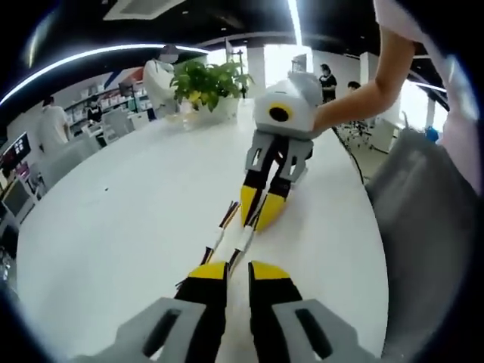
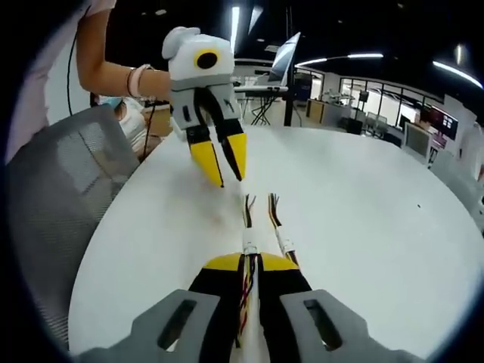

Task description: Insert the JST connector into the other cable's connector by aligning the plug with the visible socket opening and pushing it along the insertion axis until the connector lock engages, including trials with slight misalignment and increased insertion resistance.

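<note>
Clearly the right gripper (image 2: 249, 265) pinches one cable (image 2: 246, 234) steady; just ahead, the left gripper (image 2: 228, 168) hovers slightly spread, empty.

The left claw (image 1: 238, 271) and right claw (image 2: 251, 263) have yellow tips on black fingers and grey bodies. The tabletop (image 1: 113, 219) is plain white. Between the right claw's tips, the cable (image 2: 247, 227) shows white connectors with yellow, red and black wires.

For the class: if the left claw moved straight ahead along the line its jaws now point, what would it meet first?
Most likely the cables lying on the white table just beyond the left claw, then the right claw facing it. Depth is unclear, so it might pass above the cables.
</note>
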A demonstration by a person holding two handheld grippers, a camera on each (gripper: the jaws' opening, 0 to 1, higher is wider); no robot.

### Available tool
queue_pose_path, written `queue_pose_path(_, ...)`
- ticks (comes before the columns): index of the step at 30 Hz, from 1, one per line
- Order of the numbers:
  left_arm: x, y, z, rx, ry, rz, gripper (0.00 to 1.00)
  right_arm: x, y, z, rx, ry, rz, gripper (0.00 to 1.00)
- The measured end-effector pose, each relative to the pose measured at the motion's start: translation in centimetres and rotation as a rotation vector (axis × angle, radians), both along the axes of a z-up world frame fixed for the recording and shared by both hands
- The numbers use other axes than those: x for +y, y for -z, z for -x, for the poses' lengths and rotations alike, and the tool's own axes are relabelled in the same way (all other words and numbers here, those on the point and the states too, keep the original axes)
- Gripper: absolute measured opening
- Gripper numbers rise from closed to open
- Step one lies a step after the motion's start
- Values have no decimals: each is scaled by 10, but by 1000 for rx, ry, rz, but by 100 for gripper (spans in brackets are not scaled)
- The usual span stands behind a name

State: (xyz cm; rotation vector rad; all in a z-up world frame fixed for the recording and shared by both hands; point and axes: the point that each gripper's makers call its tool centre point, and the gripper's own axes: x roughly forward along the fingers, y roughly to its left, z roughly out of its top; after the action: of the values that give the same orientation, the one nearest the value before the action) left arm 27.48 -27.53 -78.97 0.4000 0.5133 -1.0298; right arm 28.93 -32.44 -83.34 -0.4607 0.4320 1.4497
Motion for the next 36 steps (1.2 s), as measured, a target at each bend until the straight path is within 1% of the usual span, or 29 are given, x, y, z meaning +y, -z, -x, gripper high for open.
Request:
queue_pose_path(3,8,-10,6,-9,-36,12,3,3,2,0,3,-8,-5,4)
queue_pose_path(5,14,-15,9,-19,-65,12,3,3,7,-2,-3,-10,7,4)
queue_pose_path(8,23,-20,16,-31,-98,2,3,2,13,-3,4,-6,21,4)
queue_pose_path(12,31,-23,23,-29,-134,-2,3,2,15,-1,4,-10,24,5)
queue_pose_path(16,37,-27,29,-22,-178,11,3,3,12,-1,-5,0,11,6)
queue_pose_path(19,38,-30,33,-16,-208,32,3,3,7,1,-8,13,10,7)
queue_pose_path(21,38,-35,36,-14,-236,68,3,0,-3,4,-9,32,0,7)
queue_pose_path(24,38,-39,39,-26,-255,70,1,-7,-18,7,-17,73,-23,8)
queue_pose_path(25,37,-40,40,-38,-259,69,1,-11,-25,9,-10,105,-33,7)
queue_pose_path(26,35,-43,42,-47,-262,83,2,-14,-30,10,-8,126,-36,7)
queue_pose_path(27,33,-46,43,-51,-267,101,2,-18,-36,9,-21,158,-38,6)
queue_pose_path(28,30,-49,44,-56,-278,125,3,-21,-41,9,-34,183,-39,6)
queue_pose_path(30,27,-57,47,-87,-291,158,5,-25,-54,19,-35,200,-48,8)
queue_pose_path(31,26,-60,48,-92,-303,172,9,-26,-59,23,-34,212,-55,8)
queue_pose_path(32,27,-63,50,-96,-316,183,12,-27,-68,30,-16,229,-77,9)
queue_pose_path(33,27,-64,53,-95,-326,186,14,-27,-75,37,30,256,-105,9)
queue_pose_path(34,28,-66,57,-96,-328,188,15,-26,-86,47,80,283,-149,10)
queue_pose_path(36,29,-71,65,-95,-338,199,15,-29,-103,58,118,340,-214,11)
